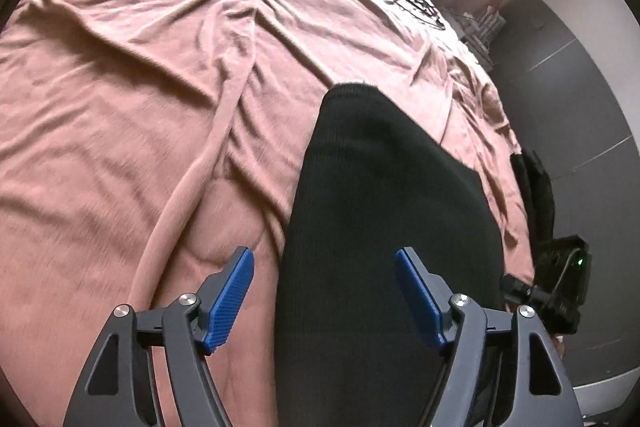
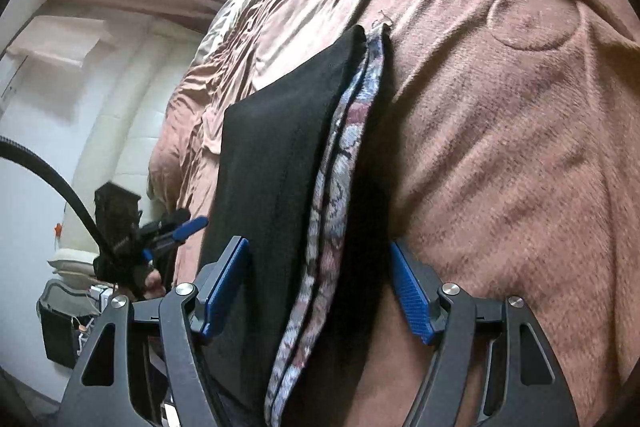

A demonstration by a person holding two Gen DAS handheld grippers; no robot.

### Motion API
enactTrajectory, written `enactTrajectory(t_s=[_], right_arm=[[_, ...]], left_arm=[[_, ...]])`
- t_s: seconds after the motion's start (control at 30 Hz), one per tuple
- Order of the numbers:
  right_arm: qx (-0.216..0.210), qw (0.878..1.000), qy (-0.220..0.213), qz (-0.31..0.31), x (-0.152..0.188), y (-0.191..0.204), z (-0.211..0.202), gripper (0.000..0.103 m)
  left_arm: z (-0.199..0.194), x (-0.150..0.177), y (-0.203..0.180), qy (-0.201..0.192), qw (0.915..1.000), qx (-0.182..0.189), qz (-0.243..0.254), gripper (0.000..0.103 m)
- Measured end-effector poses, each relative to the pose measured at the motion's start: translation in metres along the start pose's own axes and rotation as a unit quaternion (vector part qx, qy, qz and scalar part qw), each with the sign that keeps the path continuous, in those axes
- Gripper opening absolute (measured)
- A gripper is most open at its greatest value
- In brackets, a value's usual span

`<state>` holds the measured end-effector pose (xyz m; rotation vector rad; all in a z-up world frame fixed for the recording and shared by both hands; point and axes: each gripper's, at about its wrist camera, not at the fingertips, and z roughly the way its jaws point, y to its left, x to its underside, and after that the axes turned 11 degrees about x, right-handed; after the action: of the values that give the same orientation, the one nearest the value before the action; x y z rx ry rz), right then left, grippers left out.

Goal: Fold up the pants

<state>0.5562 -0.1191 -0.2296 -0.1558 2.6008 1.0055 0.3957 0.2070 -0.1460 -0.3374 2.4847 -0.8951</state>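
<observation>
Black ribbed pants [image 1: 384, 227] lie folded lengthwise on a pink bedspread [image 1: 140, 107]. In the right wrist view the pants [image 2: 272, 155] show a patterned grey-pink inner lining [image 2: 344, 147] along their right edge. My left gripper [image 1: 324, 259] is open, its blue pads straddling the near end of the pants. My right gripper [image 2: 318, 251] is open too, its pads on either side of the pants' near end. The left gripper also shows in the right wrist view [image 2: 188, 227] at the far left of the pants.
The pink bedspread [image 2: 500, 147] is wrinkled and covers the whole bed. The bed's right edge drops to a grey tiled floor [image 1: 568, 87]. A white wall and padded headboard [image 2: 120, 107] stand at the left, with a dark bin [image 2: 60, 327] below.
</observation>
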Motion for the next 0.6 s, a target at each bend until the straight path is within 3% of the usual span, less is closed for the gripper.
enactTrajectory(t_s=[0.17,0.23,0.33,0.5,0.6], right_arm=[[-0.003,1.0,0.0,0.0,-0.004,0.0,0.002,0.068],[0.002,1.0,-0.001,0.0,-0.005,0.001,0.001,0.049],[-0.002,1.0,-0.01,-0.001,-0.001,0.003,-0.007,0.038],[0.0,1.0,-0.005,-0.001,0.003,0.0,-0.009,0.039],[-0.013,1.0,0.004,0.021,-0.001,-0.007,-0.006,0.053]], left_arm=[[0.023,-0.016,0.003,0.025,0.9996,0.007,0.011,0.072],[0.031,-0.02,0.004,0.037,0.9992,0.008,0.014,0.067],[0.042,-0.024,0.004,0.05,0.9984,0.015,0.021,0.064],[0.048,-0.031,0.003,0.061,0.9966,0.033,0.045,0.064],[0.051,-0.037,0.007,0.061,0.9962,0.047,0.041,0.064]])
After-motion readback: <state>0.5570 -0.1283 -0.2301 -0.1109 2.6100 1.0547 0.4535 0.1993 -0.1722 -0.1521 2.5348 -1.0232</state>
